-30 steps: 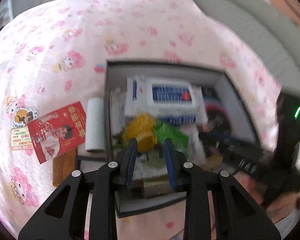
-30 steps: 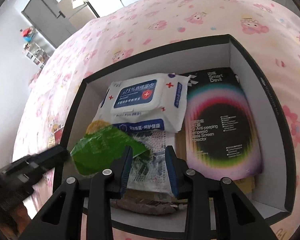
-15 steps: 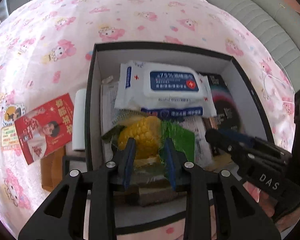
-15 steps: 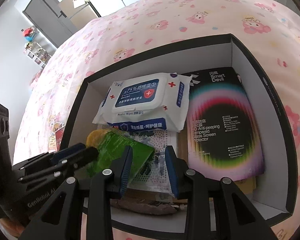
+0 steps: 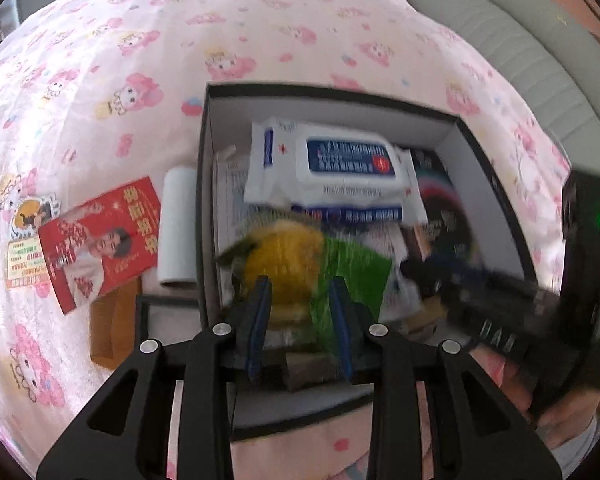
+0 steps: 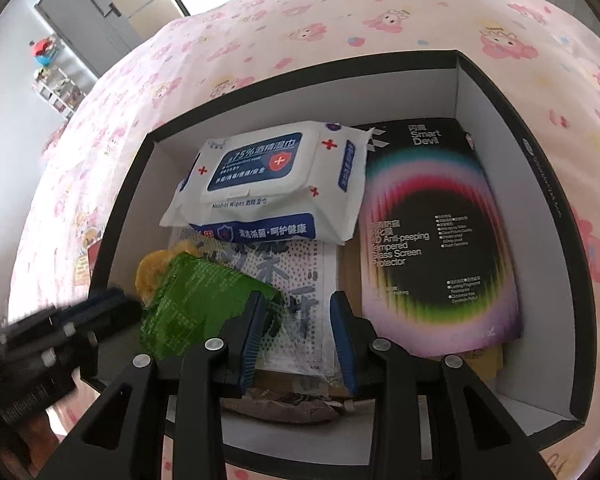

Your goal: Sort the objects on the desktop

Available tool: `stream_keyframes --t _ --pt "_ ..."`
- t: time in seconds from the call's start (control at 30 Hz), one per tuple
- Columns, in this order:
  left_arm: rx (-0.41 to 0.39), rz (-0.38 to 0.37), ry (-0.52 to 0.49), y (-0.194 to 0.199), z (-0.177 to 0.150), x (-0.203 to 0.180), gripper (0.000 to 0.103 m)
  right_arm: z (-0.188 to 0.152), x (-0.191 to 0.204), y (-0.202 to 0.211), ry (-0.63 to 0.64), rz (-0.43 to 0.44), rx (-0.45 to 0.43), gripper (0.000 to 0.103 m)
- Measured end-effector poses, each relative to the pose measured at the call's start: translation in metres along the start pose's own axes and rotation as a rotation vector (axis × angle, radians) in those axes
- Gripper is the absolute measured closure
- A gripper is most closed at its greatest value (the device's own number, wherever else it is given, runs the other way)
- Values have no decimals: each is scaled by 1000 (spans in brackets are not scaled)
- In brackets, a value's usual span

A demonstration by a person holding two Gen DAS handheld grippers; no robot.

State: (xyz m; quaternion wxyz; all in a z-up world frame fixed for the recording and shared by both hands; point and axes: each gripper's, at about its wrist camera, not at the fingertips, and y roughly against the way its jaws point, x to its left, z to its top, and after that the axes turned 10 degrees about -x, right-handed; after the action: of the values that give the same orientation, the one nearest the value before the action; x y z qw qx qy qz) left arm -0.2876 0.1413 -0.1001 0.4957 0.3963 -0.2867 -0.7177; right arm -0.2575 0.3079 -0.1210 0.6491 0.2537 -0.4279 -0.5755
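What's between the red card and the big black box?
A white roll lies on the pink sheet between the red card and the black box, right beside the box's wall. The left wrist view shows it.

In the box, the wipes pack lies left of the screen protector package.

Pink cartoon-print bedsheet, grey wardrobe, white wall, daylight

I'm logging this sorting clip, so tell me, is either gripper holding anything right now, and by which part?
Nothing is held. The left gripper and right gripper hover over the black box, jaws slightly apart and empty.
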Motion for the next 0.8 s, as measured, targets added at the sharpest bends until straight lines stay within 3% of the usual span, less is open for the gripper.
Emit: stream_keyframes --t 0.13,0.2,0.47,0.73,0.8 --pt "9 10 7 -14 6 -1 74 -3 5 -4 30 -2 16 73" --pt "12 35 -2 -20 4 -1 68 -4 7 -6 44 -7 23 73" --pt "-13 -1 18 -15 4 3 67 -7 12 -8 92 -55 22 68" --pt "-259 -41 45 43 21 2 64 -1 25 30 90 -119 -125 62" --pt "-306 -25 60 63 26 6 57 0 31 46 81 -143 -168 51"
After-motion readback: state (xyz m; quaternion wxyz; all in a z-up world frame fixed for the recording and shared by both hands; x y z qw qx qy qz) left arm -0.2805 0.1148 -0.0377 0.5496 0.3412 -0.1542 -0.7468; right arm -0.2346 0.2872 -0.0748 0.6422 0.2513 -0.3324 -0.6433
